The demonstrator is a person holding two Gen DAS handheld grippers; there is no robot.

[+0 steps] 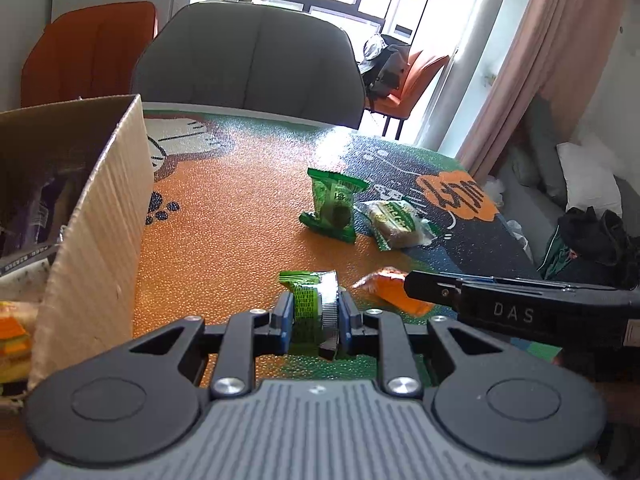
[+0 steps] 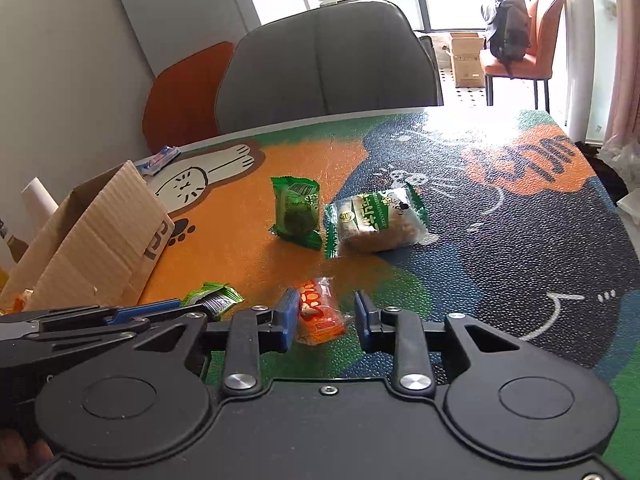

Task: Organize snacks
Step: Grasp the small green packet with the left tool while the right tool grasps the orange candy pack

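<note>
My left gripper (image 1: 313, 312) is shut on a small green snack packet (image 1: 306, 300), held just above the table beside the cardboard box (image 1: 100, 220). The same packet (image 2: 216, 300) shows in the right wrist view, at the tips of the left gripper's blue pads. My right gripper (image 2: 326, 314) sits low over the table with an orange snack packet (image 2: 320, 308) between its jaws. The left pad lies against the packet and the right pad meets its clear wrapper edge. Further back lie a green round-cake packet (image 2: 298, 212) and a green-and-white biscuit packet (image 2: 376, 220).
The open cardboard box (image 2: 100, 232) stands at the table's left and holds other packets. A grey chair (image 1: 248, 60) and an orange chair (image 1: 88, 48) stand behind the table. A small blue-and-white wrapper (image 2: 160, 158) lies near the far left edge.
</note>
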